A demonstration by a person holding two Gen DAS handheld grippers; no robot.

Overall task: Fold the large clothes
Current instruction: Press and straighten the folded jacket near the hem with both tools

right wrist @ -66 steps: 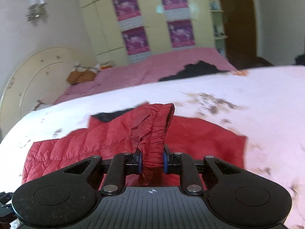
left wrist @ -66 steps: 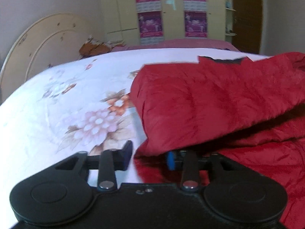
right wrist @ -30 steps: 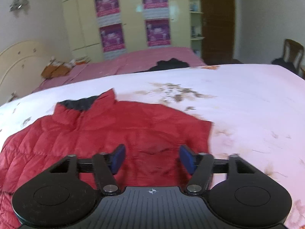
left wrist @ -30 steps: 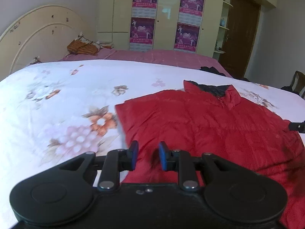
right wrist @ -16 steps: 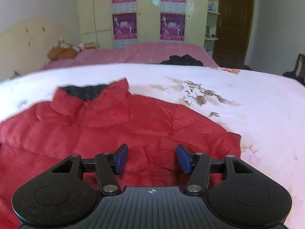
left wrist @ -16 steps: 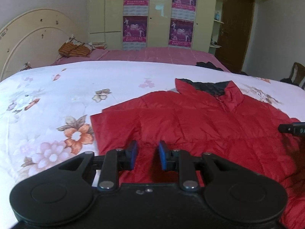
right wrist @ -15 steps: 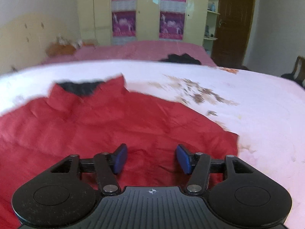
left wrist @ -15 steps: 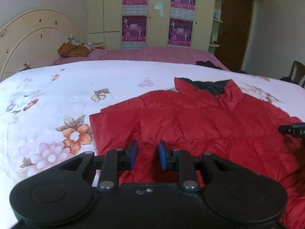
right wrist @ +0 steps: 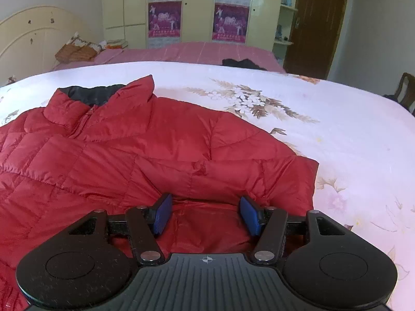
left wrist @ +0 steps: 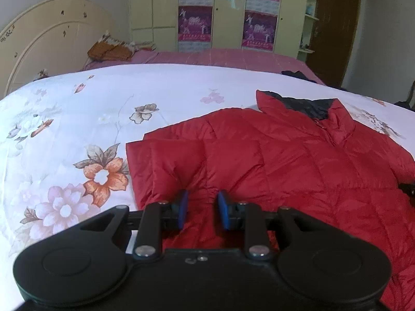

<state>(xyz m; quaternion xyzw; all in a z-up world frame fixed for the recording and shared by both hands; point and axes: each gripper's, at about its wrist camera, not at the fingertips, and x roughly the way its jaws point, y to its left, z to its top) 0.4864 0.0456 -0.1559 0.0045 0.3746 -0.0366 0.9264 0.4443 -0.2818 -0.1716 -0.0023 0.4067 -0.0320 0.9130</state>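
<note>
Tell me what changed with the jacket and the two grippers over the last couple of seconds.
The right gripper let go of the sleeve cuff it was pinching and stands open. The red jacket, lifted and bunched before, now lies flat with both sleeves folded in. The left gripper is open and empty. The floral bedspread is unchanged.

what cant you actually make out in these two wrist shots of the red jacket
- Hem of the red jacket: both views, hidden behind the black bodies of the left tongs and right tongs.
- Whether the sleeves are tucked under: both views, only the quilted top layer shows.
- Posters on the wardrobe: print too small to read.
- Dark item on the pink bed: too small to identify.
- Chair: right wrist view, cut off by the frame edge.
</note>
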